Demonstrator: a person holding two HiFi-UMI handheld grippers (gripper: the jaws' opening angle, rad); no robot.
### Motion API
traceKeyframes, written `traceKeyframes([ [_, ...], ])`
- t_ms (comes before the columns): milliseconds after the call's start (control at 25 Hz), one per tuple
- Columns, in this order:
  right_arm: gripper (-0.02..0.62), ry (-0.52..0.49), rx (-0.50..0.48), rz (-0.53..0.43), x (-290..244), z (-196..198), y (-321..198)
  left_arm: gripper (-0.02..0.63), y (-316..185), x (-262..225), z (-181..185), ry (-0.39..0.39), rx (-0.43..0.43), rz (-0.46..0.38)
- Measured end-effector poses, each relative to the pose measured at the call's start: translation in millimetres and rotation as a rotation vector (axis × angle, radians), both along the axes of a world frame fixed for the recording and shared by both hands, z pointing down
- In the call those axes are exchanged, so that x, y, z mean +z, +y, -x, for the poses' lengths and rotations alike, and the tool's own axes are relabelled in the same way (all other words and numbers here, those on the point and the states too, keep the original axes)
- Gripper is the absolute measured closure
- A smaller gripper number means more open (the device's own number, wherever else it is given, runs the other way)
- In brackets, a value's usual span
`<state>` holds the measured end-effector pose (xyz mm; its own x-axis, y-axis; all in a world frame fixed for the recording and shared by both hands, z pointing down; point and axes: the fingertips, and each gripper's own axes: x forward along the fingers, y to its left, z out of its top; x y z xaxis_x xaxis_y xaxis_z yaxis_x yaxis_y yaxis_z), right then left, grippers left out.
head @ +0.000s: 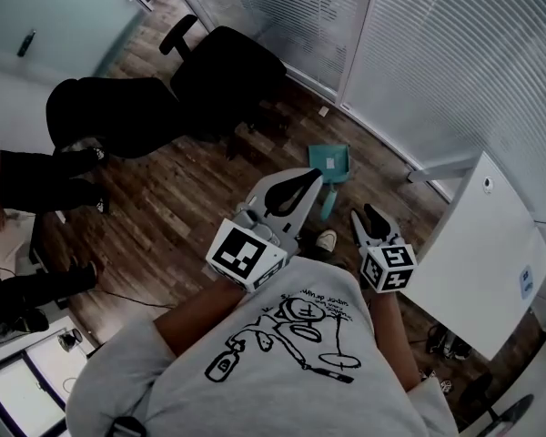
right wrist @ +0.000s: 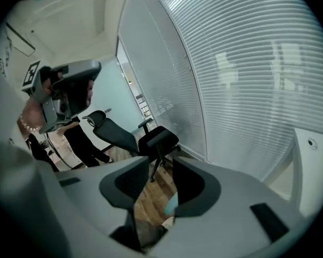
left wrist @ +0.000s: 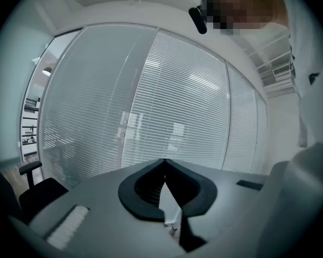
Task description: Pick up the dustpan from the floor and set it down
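A teal dustpan (head: 331, 162) lies on the wooden floor near the blind-covered glass wall, its handle pointing toward me. My left gripper (head: 307, 179) hovers just this side of it, high above the floor. In the left gripper view its fingertips meet, so the left gripper (left wrist: 163, 162) is shut with nothing in it. My right gripper (head: 367, 215) is to the right of the dustpan's handle. Its jaws stand apart and hold nothing. In the right gripper view, a bit of the teal dustpan (right wrist: 171, 202) shows far below through the gap of the right gripper (right wrist: 161, 164).
Two black office chairs (head: 226, 69) (head: 109, 112) stand beyond the dustpan to the left. A person in black (head: 36, 178) is at the left edge. A white desk (head: 491, 244) stands on the right. My shoe (head: 326, 240) is under the grippers.
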<state>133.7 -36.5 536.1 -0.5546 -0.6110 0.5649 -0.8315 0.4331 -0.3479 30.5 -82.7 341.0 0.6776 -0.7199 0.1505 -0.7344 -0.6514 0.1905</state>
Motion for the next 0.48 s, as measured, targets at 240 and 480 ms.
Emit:
traceKeyframes([
  [240, 0.442, -0.020, -0.037, 0.098, 49, 10, 7, 0.604, 2, 1, 4, -0.002, -0.007, 0.003],
  [480, 0.433, -0.024, -0.029, 0.181, 106, 10, 11, 0.604, 2, 0, 8, -0.004, -0.011, 0.006],
])
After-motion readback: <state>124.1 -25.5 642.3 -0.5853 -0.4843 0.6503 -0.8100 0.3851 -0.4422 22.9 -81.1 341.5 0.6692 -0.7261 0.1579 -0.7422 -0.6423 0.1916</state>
